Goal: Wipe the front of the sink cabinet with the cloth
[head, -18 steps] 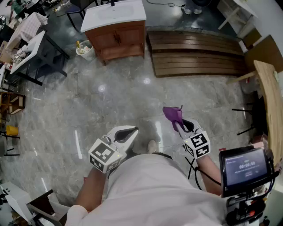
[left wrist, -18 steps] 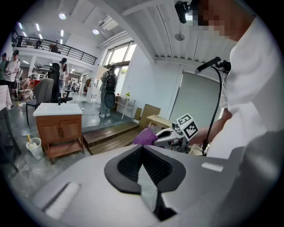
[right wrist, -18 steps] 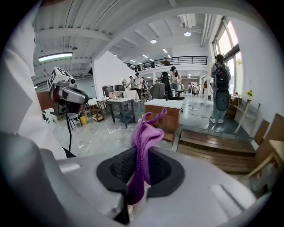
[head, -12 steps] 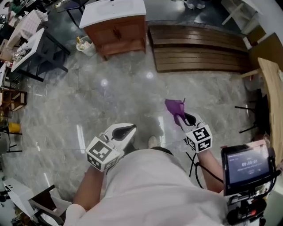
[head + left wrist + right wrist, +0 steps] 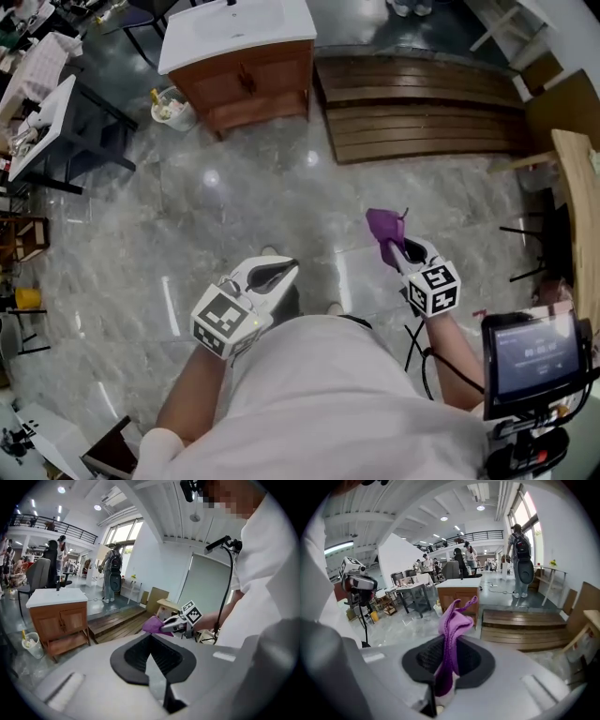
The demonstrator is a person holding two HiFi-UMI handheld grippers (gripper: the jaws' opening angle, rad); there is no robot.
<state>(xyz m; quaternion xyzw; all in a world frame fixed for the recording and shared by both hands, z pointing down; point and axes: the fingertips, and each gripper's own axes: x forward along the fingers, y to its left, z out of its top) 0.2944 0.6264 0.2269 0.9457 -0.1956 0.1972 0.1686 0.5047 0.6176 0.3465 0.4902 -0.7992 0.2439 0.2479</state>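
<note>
The sink cabinet (image 5: 246, 80) is a brown wooden unit with a white basin top, standing far ahead across the floor; it also shows as a cabinet (image 5: 60, 620) in the left gripper view and a cabinet (image 5: 461, 596) in the right gripper view. My right gripper (image 5: 401, 246) is shut on a purple cloth (image 5: 385, 228), and the cloth (image 5: 453, 634) sticks up from between its jaws. My left gripper (image 5: 274, 275) is shut with nothing in it. Both are held low in front of the person, well short of the cabinet.
A white bucket (image 5: 172, 106) sits left of the cabinet. A low wooden slatted platform (image 5: 417, 108) lies to its right. Dark tables (image 5: 56, 122) stand at the left, a wooden tabletop edge (image 5: 583, 206) at the right. Several people (image 5: 520, 555) stand in the background.
The view has shifted forward and the cabinet sits a little further left in it. Both grippers have edged to the right. The cloth stays in the right gripper.
</note>
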